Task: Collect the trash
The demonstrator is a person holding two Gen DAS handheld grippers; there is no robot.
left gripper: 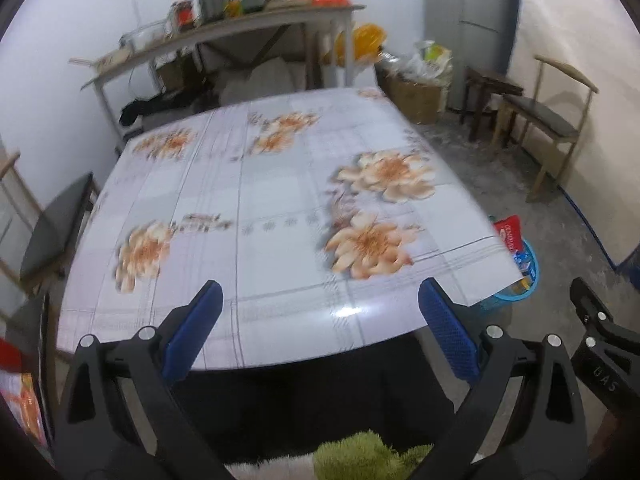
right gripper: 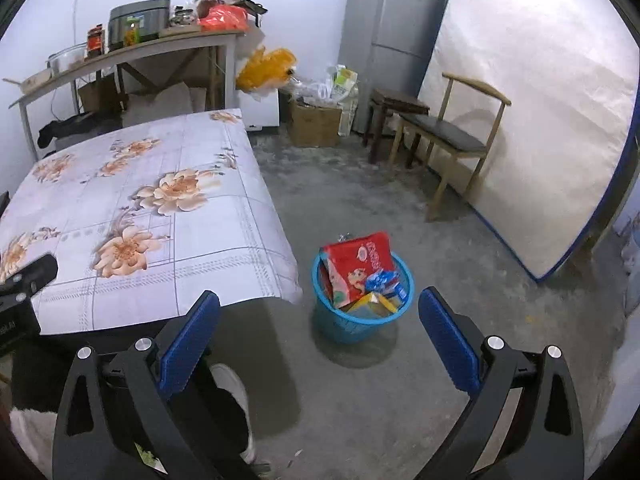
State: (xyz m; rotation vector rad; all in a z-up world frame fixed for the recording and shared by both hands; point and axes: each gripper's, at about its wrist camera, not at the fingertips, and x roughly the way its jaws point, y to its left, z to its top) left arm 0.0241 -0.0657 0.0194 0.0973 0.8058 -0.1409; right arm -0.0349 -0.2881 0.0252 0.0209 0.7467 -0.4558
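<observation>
Both tongs, left (left gripper: 320, 316) and right (right gripper: 320, 320), spread, holding nothing. Trash sits in blue basket (right gripper: 362, 320), lower centre of right view, just ahead of right tongs; desk (left gripper: 260, 200) bare.

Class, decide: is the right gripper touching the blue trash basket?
Apart. The right wrist view shows bare floor between the open right gripper and the blue trash basket.

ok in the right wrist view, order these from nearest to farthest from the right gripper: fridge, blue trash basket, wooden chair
1. Blue trash basket: on the floor just ahead of the right gripper, beside the table.
2. Wooden chair: farther back on the right, against the mattress.
3. Fridge: farthest, at the back wall.
</observation>
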